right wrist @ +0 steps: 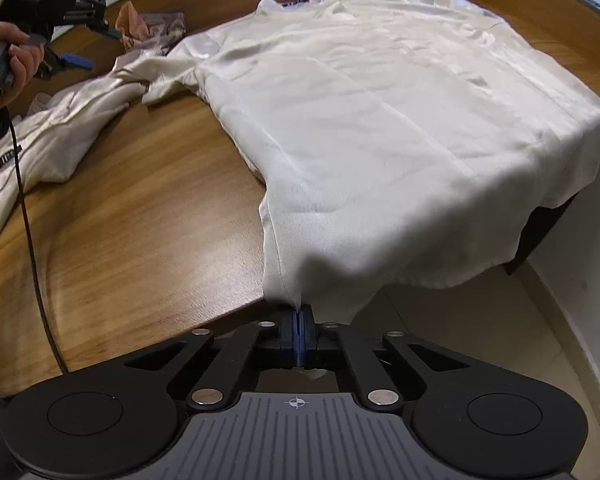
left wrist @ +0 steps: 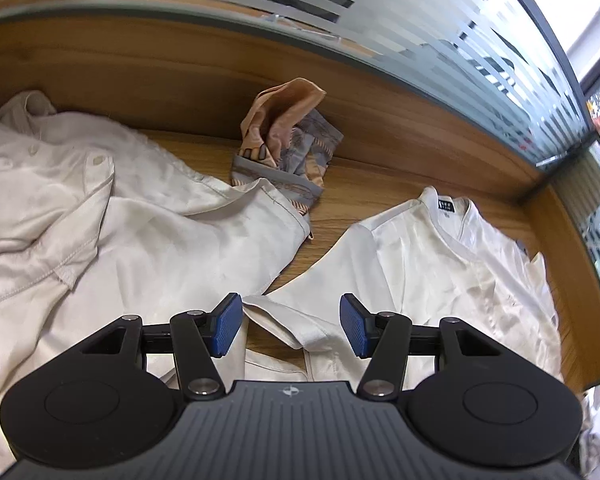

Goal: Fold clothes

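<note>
The white T-shirt (right wrist: 380,120) lay spread on the wooden table (right wrist: 140,200), collar toward the far wall, its right side and hem hanging over the table's edge. The right gripper (right wrist: 299,320) had its jaws pressed together on the hem's near-left corner, the fabric pulled to a taut peak at the pads. The left gripper (left wrist: 291,326) hovered with its jaws spread over the shirt's left sleeve (left wrist: 296,320), the cuff lying between the pads but not pinched. A hand (right wrist: 14,56) showed on its handle in the right wrist view.

The step appeared to be taking hold of the left side for a lengthwise fold. To do it well, the left pads probably needed to close on the sleeve near the shoulder seam, so both grips would lift one straight edge together. A second cream garment (left wrist: 80,220) lay crumpled just beside the sleeve and could get snagged; a patterned peach cloth (left wrist: 288,140) sat behind it.
</note>
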`<act>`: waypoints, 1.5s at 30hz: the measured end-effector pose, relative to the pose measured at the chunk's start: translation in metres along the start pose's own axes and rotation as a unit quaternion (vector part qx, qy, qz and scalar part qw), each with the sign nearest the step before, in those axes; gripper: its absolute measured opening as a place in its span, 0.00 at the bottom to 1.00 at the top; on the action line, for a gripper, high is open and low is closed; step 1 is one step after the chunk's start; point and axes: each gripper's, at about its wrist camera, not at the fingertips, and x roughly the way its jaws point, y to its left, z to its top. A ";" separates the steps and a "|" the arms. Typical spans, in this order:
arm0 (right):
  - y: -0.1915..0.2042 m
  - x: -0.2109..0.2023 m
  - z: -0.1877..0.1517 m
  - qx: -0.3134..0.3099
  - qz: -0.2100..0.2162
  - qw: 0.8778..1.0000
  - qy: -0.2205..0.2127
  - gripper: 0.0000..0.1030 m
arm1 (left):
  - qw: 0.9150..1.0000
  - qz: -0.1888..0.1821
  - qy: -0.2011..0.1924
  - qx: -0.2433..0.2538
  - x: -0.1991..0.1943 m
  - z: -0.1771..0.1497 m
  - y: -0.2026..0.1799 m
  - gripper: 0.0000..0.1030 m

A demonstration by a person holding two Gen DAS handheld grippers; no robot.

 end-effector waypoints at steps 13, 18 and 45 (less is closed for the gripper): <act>0.013 -0.030 0.012 0.005 -0.027 1.000 -0.003 0.03 | 0.998 0.014 0.034 -0.058 0.034 -0.004 0.000 0.57; 0.015 -0.031 0.016 0.004 -0.031 1.000 0.000 0.03 | 0.995 0.013 0.046 -0.089 0.049 -0.008 0.002 0.38; -0.091 -0.049 0.079 0.038 -0.065 0.997 -0.003 0.03 | 0.992 -0.008 -0.063 0.107 0.040 0.022 -0.229 0.04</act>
